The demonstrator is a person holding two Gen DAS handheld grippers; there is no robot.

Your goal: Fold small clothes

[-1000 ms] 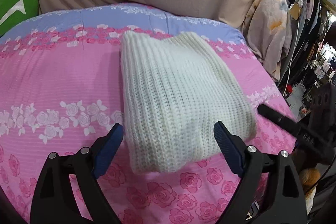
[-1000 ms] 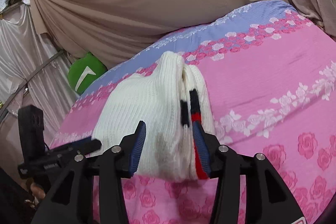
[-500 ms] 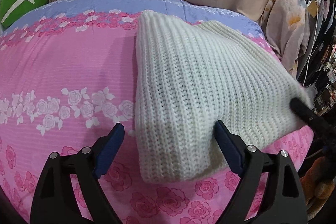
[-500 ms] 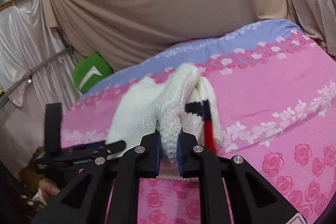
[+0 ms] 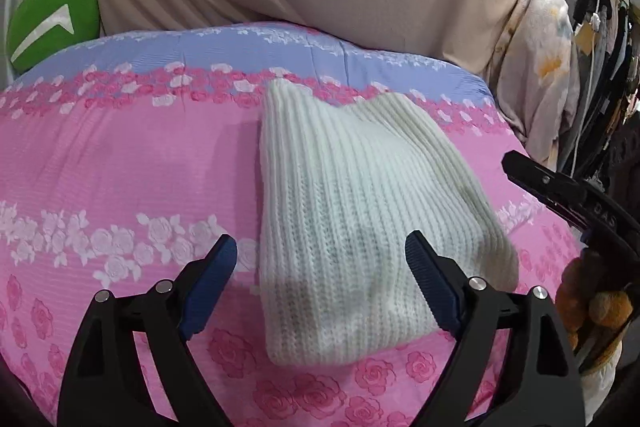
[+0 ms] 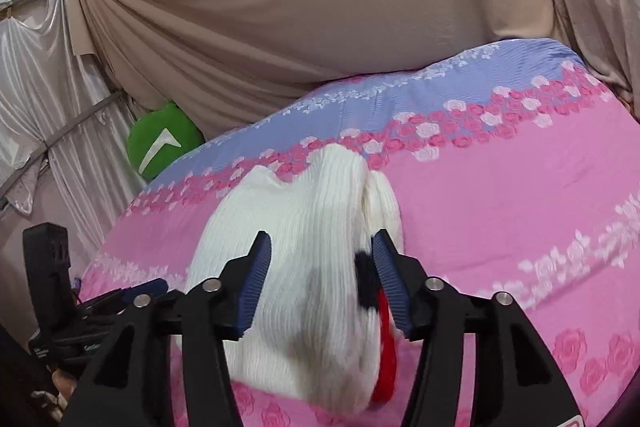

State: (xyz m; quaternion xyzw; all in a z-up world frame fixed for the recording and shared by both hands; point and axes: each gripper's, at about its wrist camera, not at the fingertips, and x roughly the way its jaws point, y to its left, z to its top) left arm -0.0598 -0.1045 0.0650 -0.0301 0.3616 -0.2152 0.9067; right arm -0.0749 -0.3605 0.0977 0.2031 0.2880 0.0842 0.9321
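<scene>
Folded white sweater (image 5: 360, 227) is laid on the pink bedsheet (image 5: 120, 167). Right gripper (image 6: 320, 267) has just been opened, apparently released; left gripper (image 5: 320, 267) is kept spread, empty.

A lived-in bedroom in a home. A bed takes up most of the view, covered by a pink and lilac rose-print sheet (image 5: 120, 163). Beige drapes (image 6: 304, 7) hang behind its far edge, a green cushion (image 5: 52, 23) sits at its far left corner, and hanging clothes (image 5: 600, 39) crowd the right side.
</scene>
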